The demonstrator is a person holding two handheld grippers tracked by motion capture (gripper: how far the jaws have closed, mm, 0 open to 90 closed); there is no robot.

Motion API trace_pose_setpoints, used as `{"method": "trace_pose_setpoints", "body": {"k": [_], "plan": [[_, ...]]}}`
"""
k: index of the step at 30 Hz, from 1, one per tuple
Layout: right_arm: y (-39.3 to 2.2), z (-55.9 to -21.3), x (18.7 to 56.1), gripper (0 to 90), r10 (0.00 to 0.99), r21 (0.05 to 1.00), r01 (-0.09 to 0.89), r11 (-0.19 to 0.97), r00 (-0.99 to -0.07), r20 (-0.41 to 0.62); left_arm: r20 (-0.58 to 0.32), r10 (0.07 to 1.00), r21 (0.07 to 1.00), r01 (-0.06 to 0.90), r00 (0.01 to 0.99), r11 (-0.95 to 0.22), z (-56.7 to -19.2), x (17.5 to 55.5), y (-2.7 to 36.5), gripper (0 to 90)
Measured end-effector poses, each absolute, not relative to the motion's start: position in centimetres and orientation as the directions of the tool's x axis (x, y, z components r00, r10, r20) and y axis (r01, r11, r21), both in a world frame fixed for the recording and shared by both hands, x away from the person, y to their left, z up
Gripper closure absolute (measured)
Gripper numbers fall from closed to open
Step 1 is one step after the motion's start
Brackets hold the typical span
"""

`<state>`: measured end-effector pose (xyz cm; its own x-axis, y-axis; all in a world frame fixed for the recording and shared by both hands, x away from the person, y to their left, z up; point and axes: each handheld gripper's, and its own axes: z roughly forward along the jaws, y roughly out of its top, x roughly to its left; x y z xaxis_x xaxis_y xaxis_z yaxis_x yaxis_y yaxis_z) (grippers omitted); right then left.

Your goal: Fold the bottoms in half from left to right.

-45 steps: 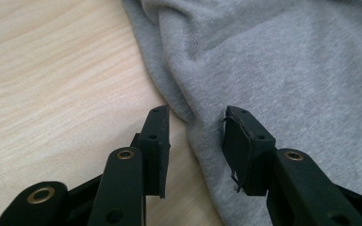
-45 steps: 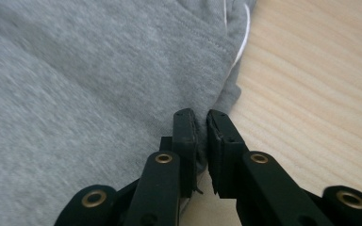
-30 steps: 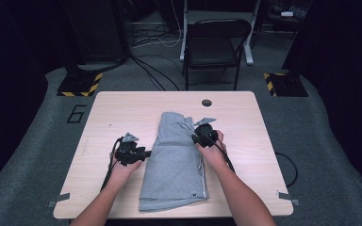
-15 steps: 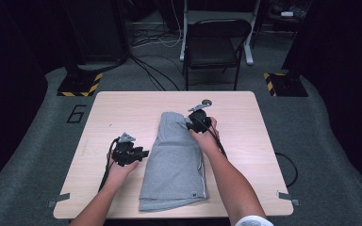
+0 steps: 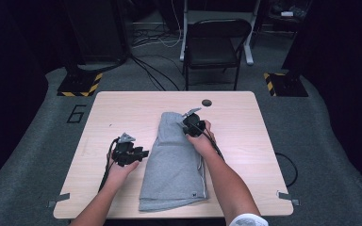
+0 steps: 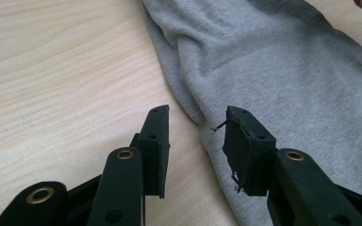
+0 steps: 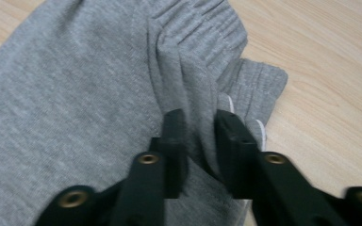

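Lengthwise on the bench [image 5: 122,108] — grey sweatpants [image 5: 174,165], waistband far: right fingers [image 7: 174,136] just clenched pinching it; left fingers [image 6: 154,136] released beside the near-left edge.

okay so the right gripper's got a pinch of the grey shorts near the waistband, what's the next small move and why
Probably lift that pinched fold slightly and draw it toward the near hem. The right gripper, whose fingers have just been closing, grips a ridge of cloth beside the gathered waistband of the grey shorts. The left gripper waits open at the garment's left edge, holding nothing.
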<state>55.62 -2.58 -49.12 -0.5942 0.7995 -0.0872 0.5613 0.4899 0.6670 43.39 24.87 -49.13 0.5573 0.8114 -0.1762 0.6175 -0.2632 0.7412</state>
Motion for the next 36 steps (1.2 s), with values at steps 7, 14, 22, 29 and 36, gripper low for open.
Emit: {"method": "trace_pose_setpoints", "body": {"k": [7, 14, 22, 29, 36], "plan": [[-3.3, -47.6, 55.0, 89.4, 0.801, 0.714, 0.506, 0.484, -0.584, -0.130, -0.177, 0.811, 0.737, 0.621, 0.558, -0.266, -49.1, 43.5, 24.9, 60.9], [-3.8, -45.8, 53.9, 89.5, 0.810, 0.745, 0.424, 0.514, -0.526, -0.260, -0.171, 0.807, 0.734, 0.619, 0.565, -0.278, -49.2, 43.5, 24.8, 60.9], [-4.0, -49.6, 55.3, 82.6, 0.843, 0.651, 0.573, 0.499, -0.495, -0.210, -0.178, 0.799, 0.736, 0.616, 0.575, -0.280, -49.5, 43.4, 24.0, 60.7], [-4.7, -49.8, 55.4, 73.8, 0.855, 0.676, 0.575, 0.460, -0.493, -0.162, -0.187, 0.806, 0.739, 0.621, 0.561, -0.262, -49.6, 43.5, 24.0, 60.5], [-5.4, -49.0, 55.3, 71.2, 0.856, 0.694, 0.573, 0.437, -0.501, -0.125, -0.171, 0.800, 0.736, 0.614, 0.575, -0.285, -49.3, 43.6, 24.4, 60.3]]}}
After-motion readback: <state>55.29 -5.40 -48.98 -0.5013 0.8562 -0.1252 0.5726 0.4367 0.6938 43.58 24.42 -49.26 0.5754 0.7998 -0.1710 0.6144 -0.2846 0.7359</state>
